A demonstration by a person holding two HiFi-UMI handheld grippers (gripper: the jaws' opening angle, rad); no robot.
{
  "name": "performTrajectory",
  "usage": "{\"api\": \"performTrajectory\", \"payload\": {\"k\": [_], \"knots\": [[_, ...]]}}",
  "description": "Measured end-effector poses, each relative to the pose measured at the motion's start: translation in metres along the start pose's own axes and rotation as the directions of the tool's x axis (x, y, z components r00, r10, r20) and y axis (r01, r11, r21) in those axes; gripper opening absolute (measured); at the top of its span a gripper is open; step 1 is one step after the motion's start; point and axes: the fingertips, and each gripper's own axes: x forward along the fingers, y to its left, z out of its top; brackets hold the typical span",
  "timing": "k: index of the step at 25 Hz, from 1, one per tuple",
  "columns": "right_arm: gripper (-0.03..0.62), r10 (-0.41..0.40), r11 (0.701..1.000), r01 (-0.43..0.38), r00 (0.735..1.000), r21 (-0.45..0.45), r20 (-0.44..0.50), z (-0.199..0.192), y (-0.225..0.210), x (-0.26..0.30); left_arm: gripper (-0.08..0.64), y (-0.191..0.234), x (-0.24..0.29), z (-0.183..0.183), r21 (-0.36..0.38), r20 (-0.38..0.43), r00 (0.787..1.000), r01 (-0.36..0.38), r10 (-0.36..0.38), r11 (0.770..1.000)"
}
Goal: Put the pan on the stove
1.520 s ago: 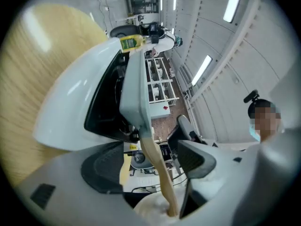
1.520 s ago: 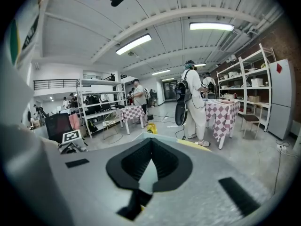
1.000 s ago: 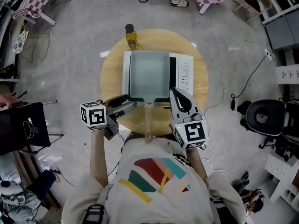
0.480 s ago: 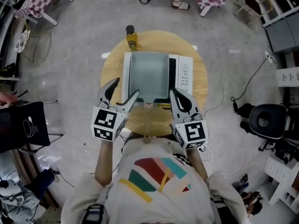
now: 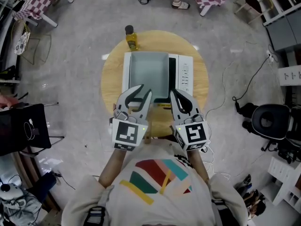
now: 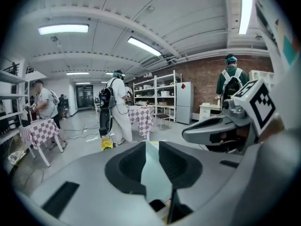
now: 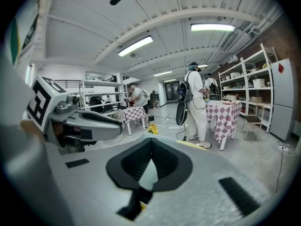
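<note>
A square pale-green pan sits on the white stove on a round wooden table. Its wooden handle points toward me and is partly hidden under my left gripper. My left gripper hovers over the table's near edge and aims at the pan. Its jaws have just been closing to a narrow gap with nothing between them; the pan shows through the gap. My right gripper rests just right of the handle, its pads meeting at the tips.
A yellow bottle stands at the table's far edge. A black office chair and cables lie to the right, a black bag to the left. People, checkered tables and shelves stand further off.
My left gripper swung from the table's left side up to its near edge beside the right gripper, rolled upright, and narrowed its jaws. The right gripper and pan stayed still.
</note>
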Motion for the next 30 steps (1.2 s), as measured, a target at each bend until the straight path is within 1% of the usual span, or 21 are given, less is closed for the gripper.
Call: {"api": "performTrajectory", "payload": {"k": [2,4,6,9,12,16,19,25,30], "knots": [[0.000,0.001,1.000,-0.001,1.000,0.002,0.001,0.000,0.002,-0.001,0.039,-0.002,0.001,-0.001,-0.008,-0.005,1.000,0.000,0.000,1.000],[-0.001,0.005,1.000,-0.005,1.000,0.001,0.001,-0.001,0.004,-0.003,0.021,-0.004,0.000,-0.001,-0.007,0.001,1.000,0.003,-0.003,1.000],[0.000,0.003,1.000,-0.003,1.000,-0.017,-0.001,-0.001,0.006,-0.005,0.017,-0.007,0.000,-0.001,-0.003,0.005,1.000,0.011,-0.011,1.000],[-0.002,-0.011,0.996,0.011,1.000,-0.087,-0.003,0.001,0.009,-0.008,0.012,-0.009,-0.001,0.000,0.002,0.012,1.000,0.022,-0.022,1.000],[-0.002,-0.016,0.992,0.017,1.000,-0.125,0.006,0.005,0.012,-0.007,0.011,-0.010,0.000,0.000,-0.004,0.012,0.999,0.032,-0.032,0.999],[-0.002,-0.020,0.992,0.021,1.000,-0.123,0.013,0.007,0.012,-0.006,0.011,-0.013,0.000,-0.002,-0.011,0.004,0.999,0.050,-0.050,0.999],[-0.002,-0.020,0.993,0.021,1.000,-0.119,0.010,0.006,0.013,-0.006,0.011,-0.014,0.000,-0.008,-0.033,-0.019,0.997,0.072,-0.073,0.997],[-0.002,-0.012,0.993,0.013,1.000,-0.118,0.006,0.005,0.016,-0.006,0.011,-0.015,-0.002,-0.022,-0.073,-0.064,0.994,0.084,-0.089,0.994],[-0.001,-0.005,0.993,0.005,1.000,-0.120,0.005,0.003,0.019,-0.006,0.011,-0.012,-0.007,-0.020,-0.083,-0.044,0.996,0.070,-0.074,0.994]]}}
